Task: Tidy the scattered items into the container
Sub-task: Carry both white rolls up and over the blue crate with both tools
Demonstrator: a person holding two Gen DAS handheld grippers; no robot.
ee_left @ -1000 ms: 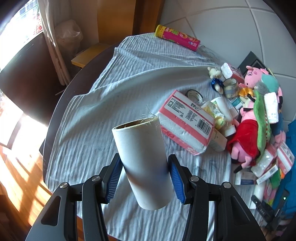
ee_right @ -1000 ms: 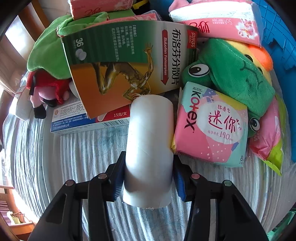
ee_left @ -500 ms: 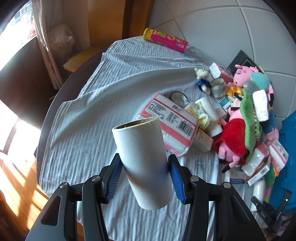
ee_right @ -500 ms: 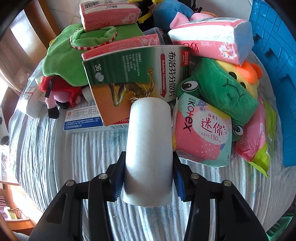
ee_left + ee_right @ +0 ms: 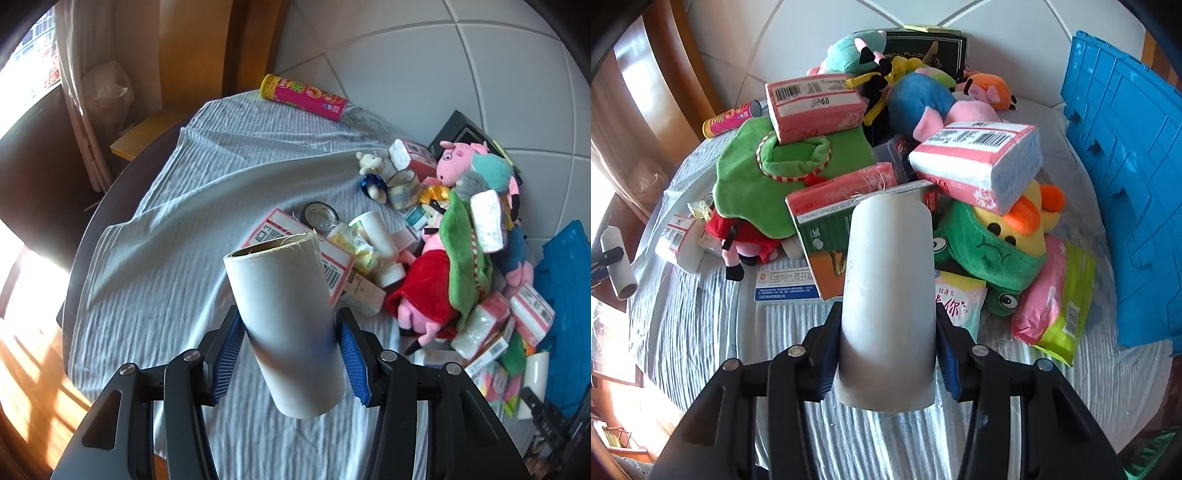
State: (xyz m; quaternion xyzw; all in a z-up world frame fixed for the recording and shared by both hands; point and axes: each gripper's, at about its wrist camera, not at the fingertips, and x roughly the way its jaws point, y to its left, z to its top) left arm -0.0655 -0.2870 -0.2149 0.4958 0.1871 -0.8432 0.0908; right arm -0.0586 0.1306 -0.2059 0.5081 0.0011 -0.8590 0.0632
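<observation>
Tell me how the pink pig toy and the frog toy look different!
The pink pig toy is pink with a long snout; the frog toy is green with big round eyes. A teal plush leans on the pig toy, while a pink tissue pack sits over the frog toy. Both are soft plush toys in the pile.

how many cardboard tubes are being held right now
2. One cardboard tube is clamped in the left claw, lifted above the cloth. The other tube is clamped in the right claw, in front of the toy pile. More could be buried there.
</observation>
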